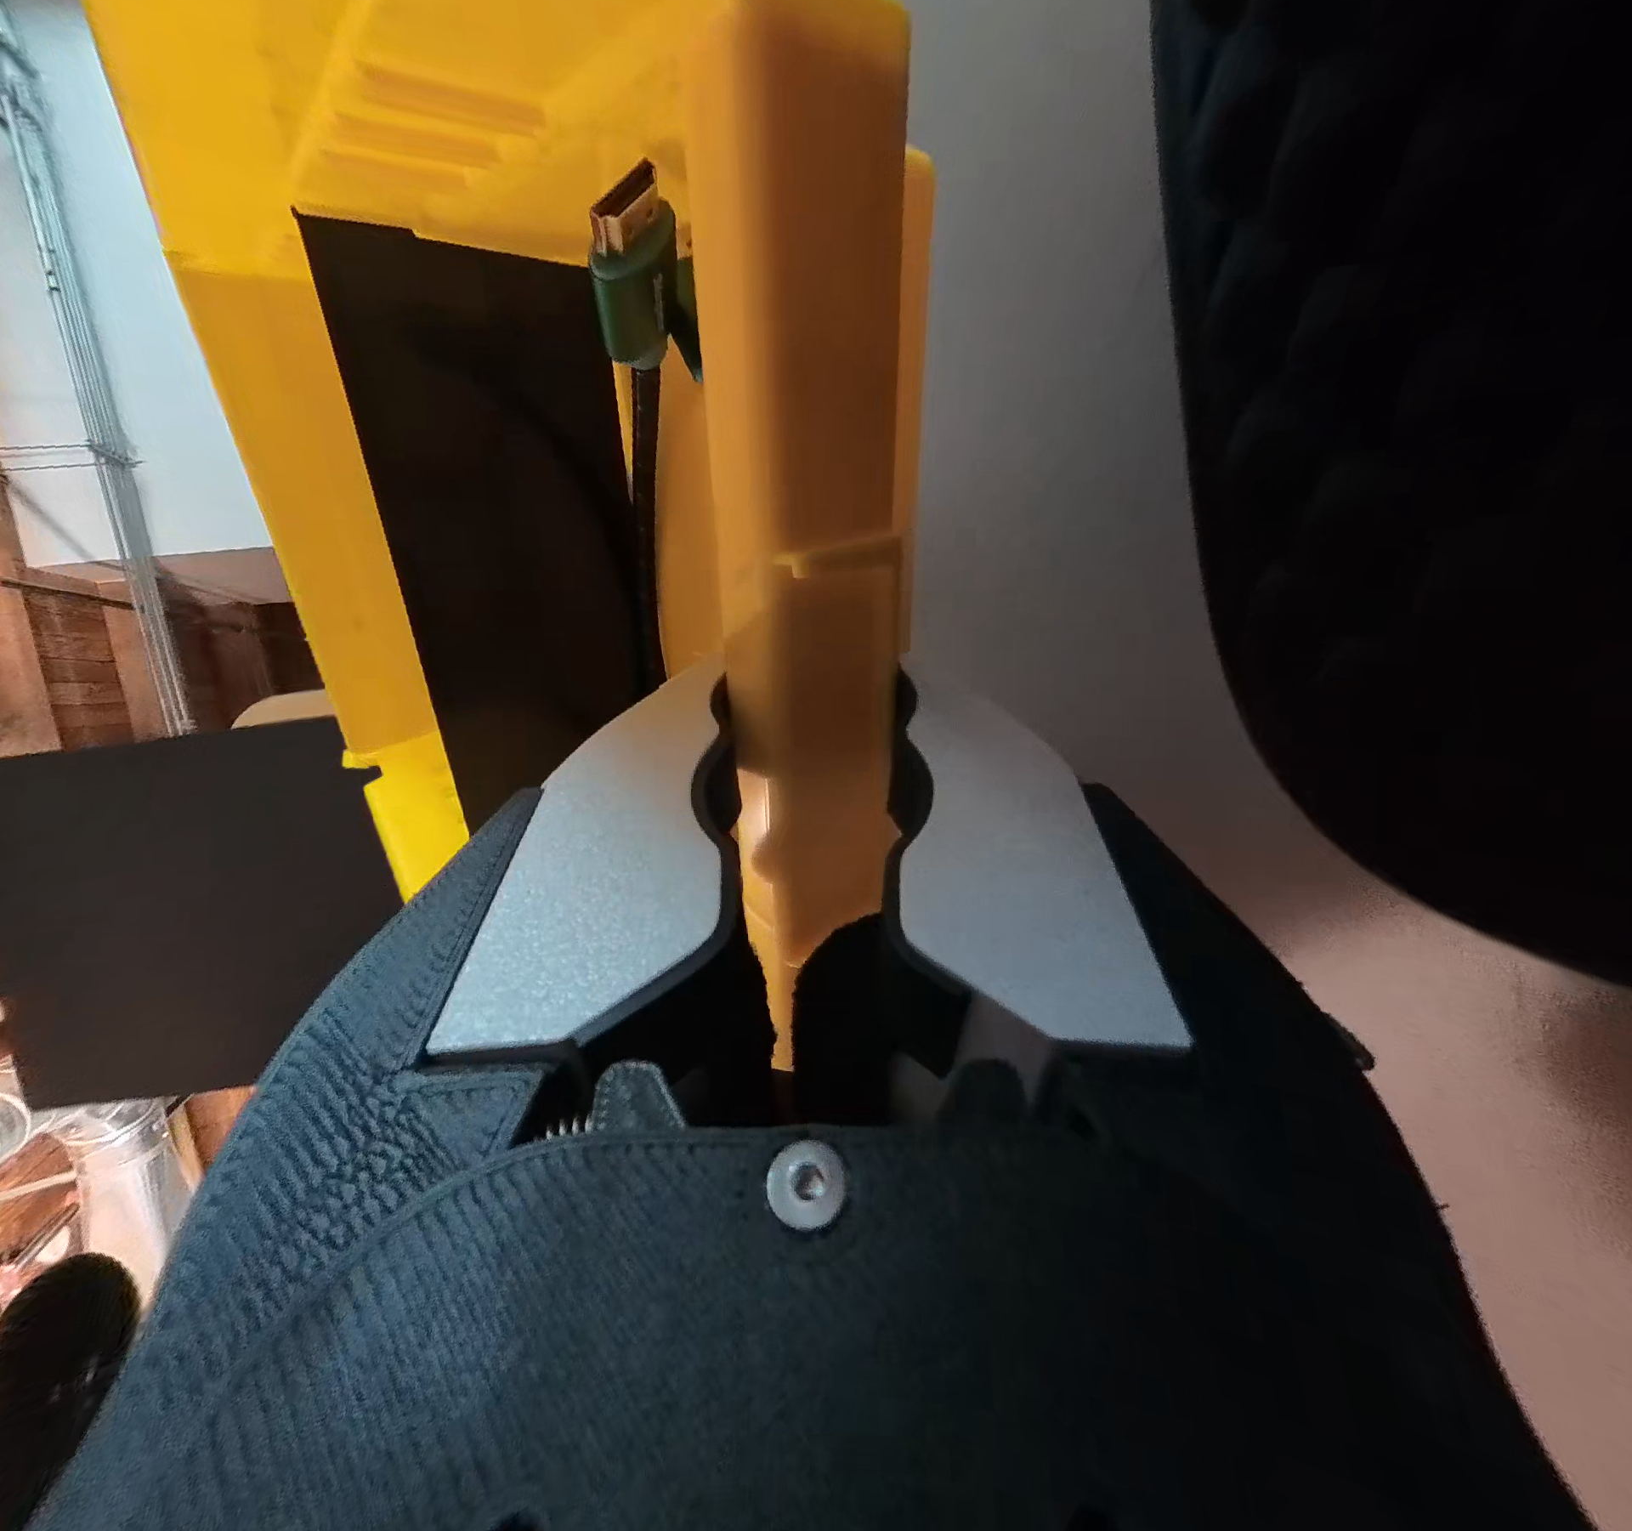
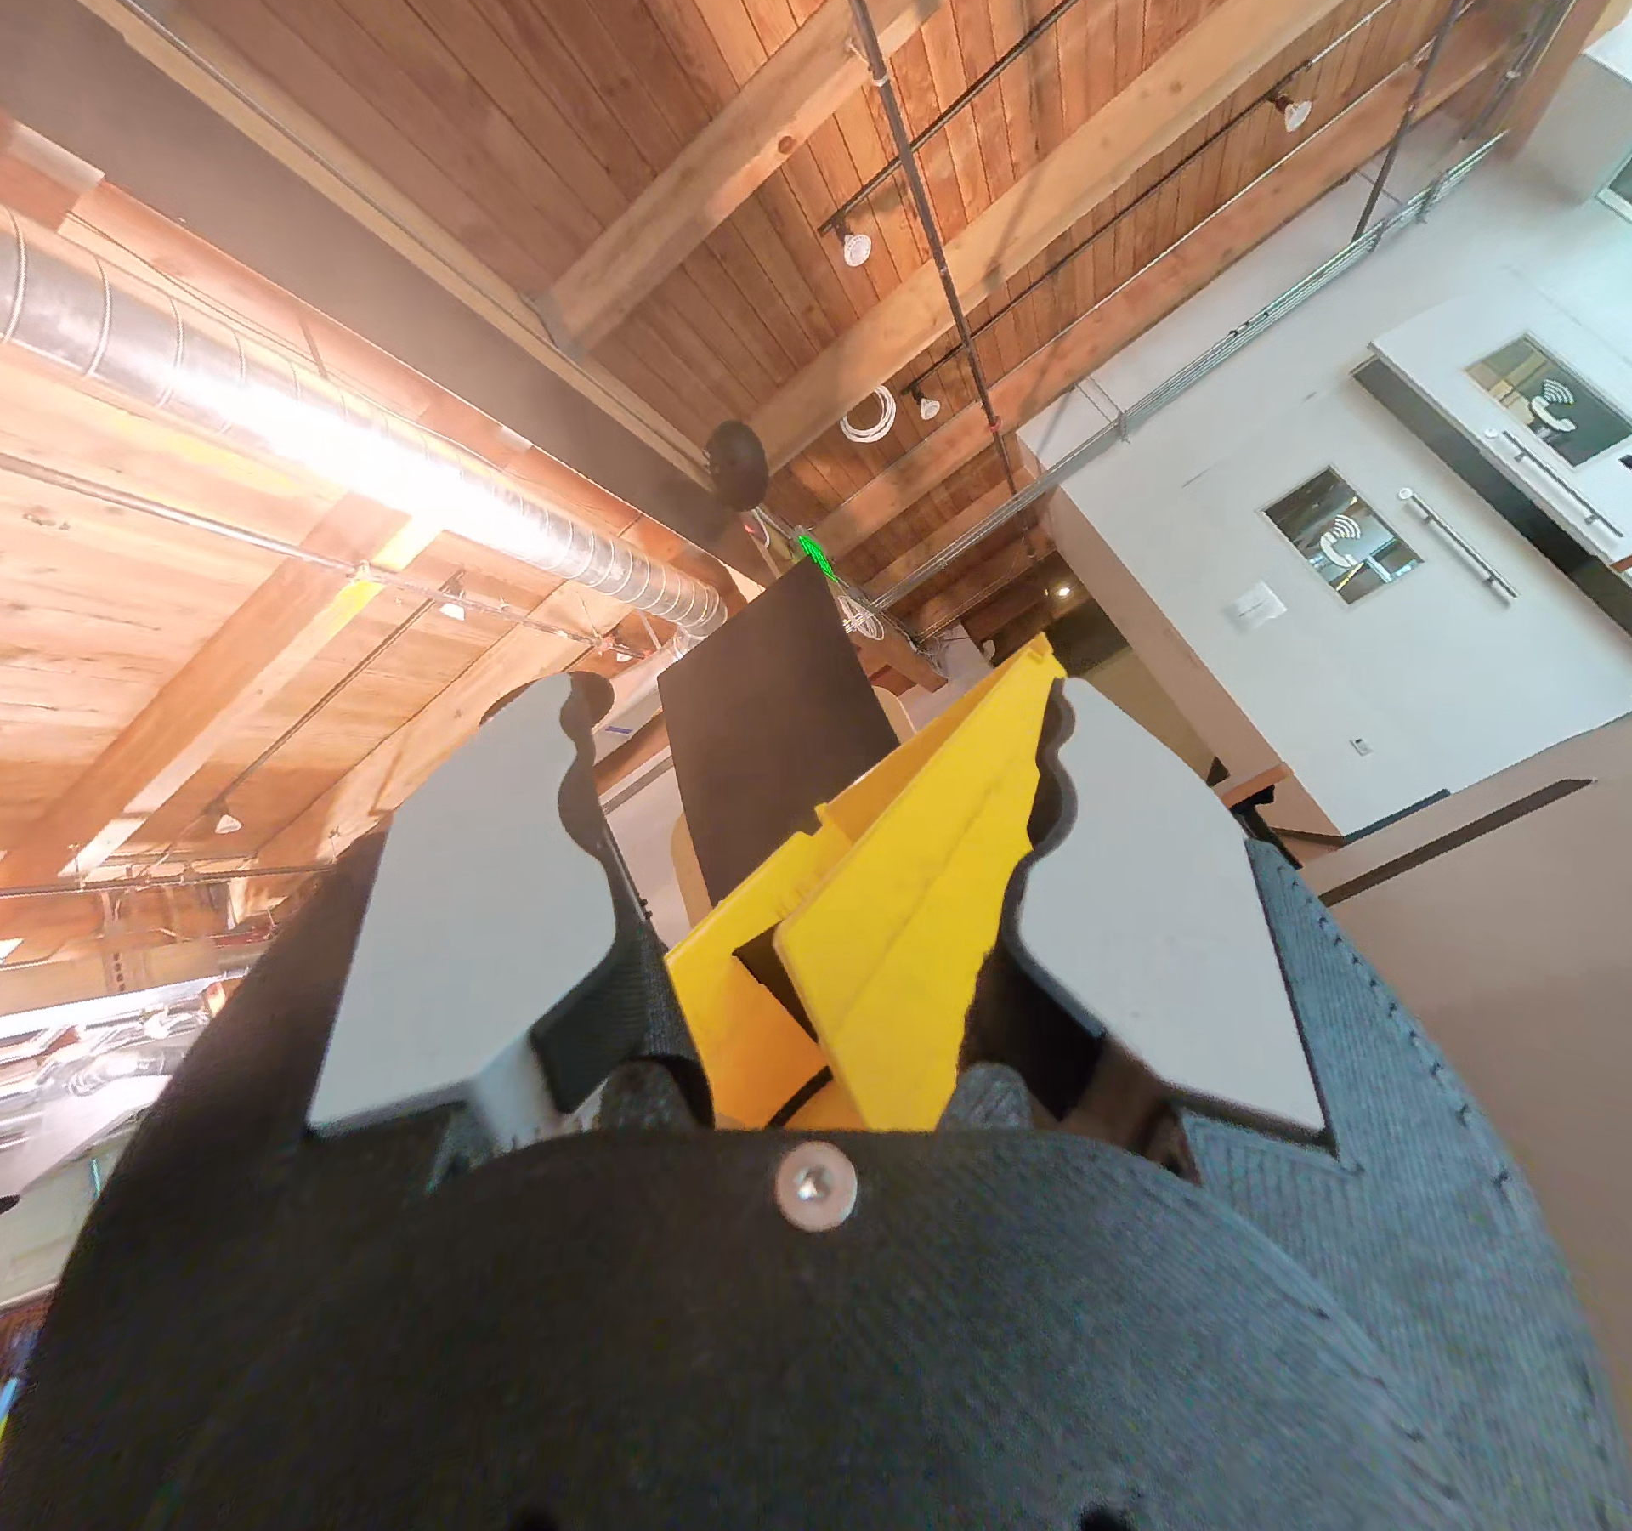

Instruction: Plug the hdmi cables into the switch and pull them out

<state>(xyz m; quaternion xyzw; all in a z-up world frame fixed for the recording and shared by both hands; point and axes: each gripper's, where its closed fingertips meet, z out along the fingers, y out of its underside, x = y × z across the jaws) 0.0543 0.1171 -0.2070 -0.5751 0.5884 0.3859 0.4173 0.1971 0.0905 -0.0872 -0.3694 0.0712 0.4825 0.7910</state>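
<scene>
Though light, probably rigid at the green HDMI plug (image 1: 631, 287) and limp along the braided cable (image 1: 645, 517): grasp the shell, not the gold tip. Sits ahead-left of the left gripper (image 1: 812, 694), itself clamped on the yellow frame (image 1: 812, 340). Right gripper (image 2: 821, 711) spread apart. Switch unseen.

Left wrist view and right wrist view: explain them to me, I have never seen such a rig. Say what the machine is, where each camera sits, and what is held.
There is no robot: a person carries two hand-held grippers, each with two grey-faced fingers and a camera looking along them. In the left wrist view the left gripper appears closed on a bar of a yellow plastic frame. Beside the bar a green HDMI plug points up, its braided cable running below; nothing grips it. In the right wrist view the right gripper is open and aimed at a wooden ceiling, with the same frame between its fingers. No table or switch shows.
</scene>
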